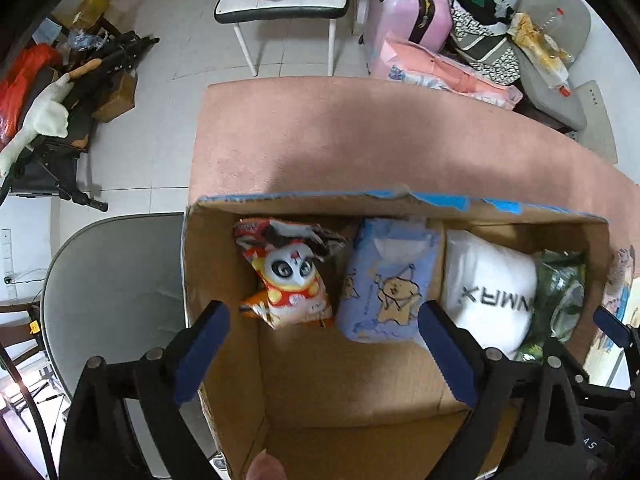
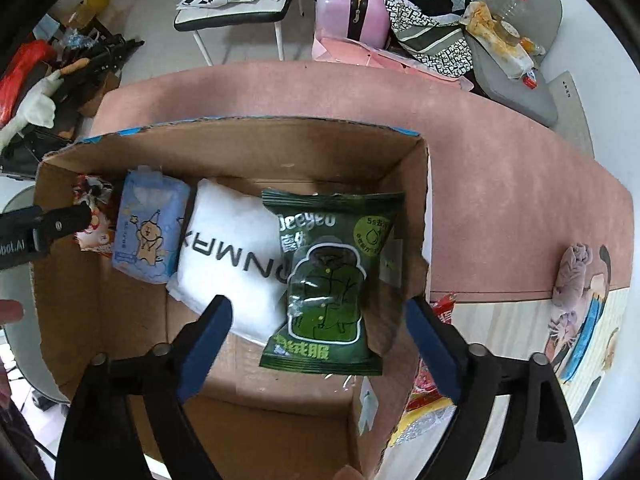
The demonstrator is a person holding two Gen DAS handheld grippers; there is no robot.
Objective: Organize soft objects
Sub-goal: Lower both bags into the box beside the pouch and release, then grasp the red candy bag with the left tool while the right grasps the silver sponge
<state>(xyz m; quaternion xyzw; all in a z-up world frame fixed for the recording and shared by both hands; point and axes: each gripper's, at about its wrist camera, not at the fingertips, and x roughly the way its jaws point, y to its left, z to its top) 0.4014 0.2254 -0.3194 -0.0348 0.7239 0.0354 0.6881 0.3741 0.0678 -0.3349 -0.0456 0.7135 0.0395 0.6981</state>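
An open cardboard box (image 1: 224, 272) (image 2: 248, 140) holds a row of soft packs: a red panda snack bag (image 1: 288, 276) (image 2: 92, 216), a blue tissue pack (image 1: 388, 280) (image 2: 148, 232), a white pillow pack (image 1: 488, 284) (image 2: 232, 252) and a green pack (image 1: 560, 288) (image 2: 336, 280). My left gripper (image 1: 324, 316) is open and empty above the box, over the panda bag and tissue pack. My right gripper (image 2: 316, 320) is open; the green pack lies between its fingers, which stand apart from it.
The box sits on a pink table surface (image 1: 360, 140) (image 2: 500, 184). A red and yellow snack bag (image 2: 428, 392) and a plush toy (image 2: 576, 276) lie right of the box. A grey chair (image 1: 108, 280) stands left. Chairs, a pink suitcase (image 1: 404, 12) and clutter lie behind.
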